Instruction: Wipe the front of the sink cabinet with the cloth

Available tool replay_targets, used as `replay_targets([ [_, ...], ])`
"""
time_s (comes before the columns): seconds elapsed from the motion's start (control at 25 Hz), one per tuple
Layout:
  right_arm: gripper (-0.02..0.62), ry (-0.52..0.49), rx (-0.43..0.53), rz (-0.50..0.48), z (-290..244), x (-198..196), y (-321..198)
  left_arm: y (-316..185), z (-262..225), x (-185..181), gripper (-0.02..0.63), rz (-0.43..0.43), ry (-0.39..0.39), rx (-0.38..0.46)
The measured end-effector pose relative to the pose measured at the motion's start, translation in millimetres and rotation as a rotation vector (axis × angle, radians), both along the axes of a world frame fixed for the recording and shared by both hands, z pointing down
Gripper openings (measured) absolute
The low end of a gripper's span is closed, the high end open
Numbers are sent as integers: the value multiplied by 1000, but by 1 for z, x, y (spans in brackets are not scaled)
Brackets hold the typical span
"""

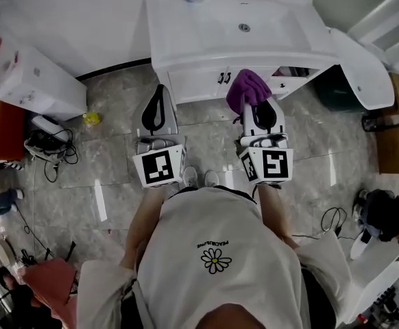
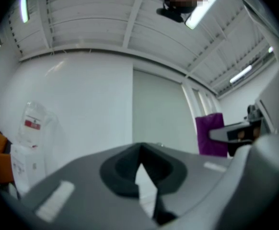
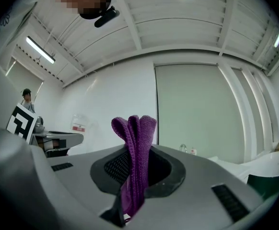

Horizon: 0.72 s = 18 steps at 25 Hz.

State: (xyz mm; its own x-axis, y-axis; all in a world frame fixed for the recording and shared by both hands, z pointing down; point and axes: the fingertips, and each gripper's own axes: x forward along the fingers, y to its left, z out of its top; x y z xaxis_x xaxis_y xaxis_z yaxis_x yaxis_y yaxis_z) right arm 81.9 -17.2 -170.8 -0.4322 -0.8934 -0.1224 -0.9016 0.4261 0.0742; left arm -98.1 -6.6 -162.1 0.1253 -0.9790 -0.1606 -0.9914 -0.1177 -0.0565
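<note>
Underfoot lies glossy grey floor (image 1: pixel 110 184) (sink cabinet (image 1: pixel 199 84) ahead).

glossy grey marble-tile floor (image 1: pixel 97 184); white box-shaped unit (image 1: pixel 42 84) against the left wall; small yellow object (image 1: pixel 90 118) just beside it; black cable tangle (image 1: pixel 49 146) nearby; brown cardboard boxes (image 1: pixel 395 132) far right; loose black cable loop (image 1: pixel 333 218) on the floor at right

Bright, even light falls from strip lamps (image 3: pixel 40 50) high above the jaws, and shadows are soft. The glossy floor (image 1: pixel 100 201) behind the jaws shows white glare streaks. Both gripper views bow strongly and go black at the rim. The cloth (image 3: pixel 135 147) between the jaws is sharp, while the left gripper (image 2: pixel 142 170) blurs close to the lens.
</note>
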Motion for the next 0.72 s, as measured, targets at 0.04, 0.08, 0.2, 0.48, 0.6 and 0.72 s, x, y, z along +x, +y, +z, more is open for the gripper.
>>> replay_targets([
  [0.04,55,4,7,-1,-2,-2,1,1,-1,-1,5,-4,3,3],
  [0.08,55,4,12,-2,-3,-3,2,1,-2,-2,5,-8,5,6],
  [0.2,55,-3,15,5,-4,-4,4,3,-3,-2,5,-5,-8,11],
  [0.48,54,-8,-3,24,1,-7,11,7,-2,-15,5,-16,4,8],
  [0.6,54,-14,-7,35,2,-7,14,9,1,-19,5,-16,9,2],
  [0.72,54,-11,-20,31,11,-12,19,12,12,-23,5,-17,4,-15],
])
